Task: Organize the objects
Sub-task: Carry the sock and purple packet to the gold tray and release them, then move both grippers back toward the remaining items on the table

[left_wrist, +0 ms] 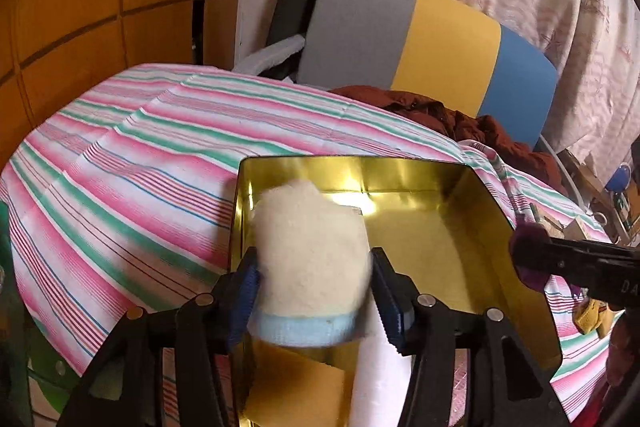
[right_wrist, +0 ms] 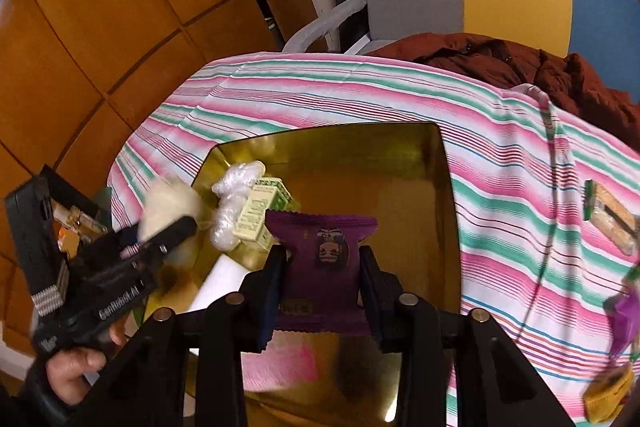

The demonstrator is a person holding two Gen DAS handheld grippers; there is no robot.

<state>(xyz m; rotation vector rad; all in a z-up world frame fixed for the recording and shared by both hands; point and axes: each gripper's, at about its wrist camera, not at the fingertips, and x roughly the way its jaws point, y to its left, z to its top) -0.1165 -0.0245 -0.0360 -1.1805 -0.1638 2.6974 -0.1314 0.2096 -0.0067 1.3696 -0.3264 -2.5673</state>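
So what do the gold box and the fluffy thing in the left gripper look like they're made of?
Gold box: likely thin metal, glossy, since its walls mirror light and colours. Fluffy thing: apparently fleece or wool, matte and fuzzy-edged, with a pale blue knit-looking band; held between the left gripper fingers.

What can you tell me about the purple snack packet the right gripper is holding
The purple snack packet is a small foil-like pouch with crimped, zigzag top and bottom edges and a dark cartoon face printed at its centre. It is held upright, clamped on both sides between the right gripper's black fingers, above the open gold tin. Whether it touches the tin cannot be told.
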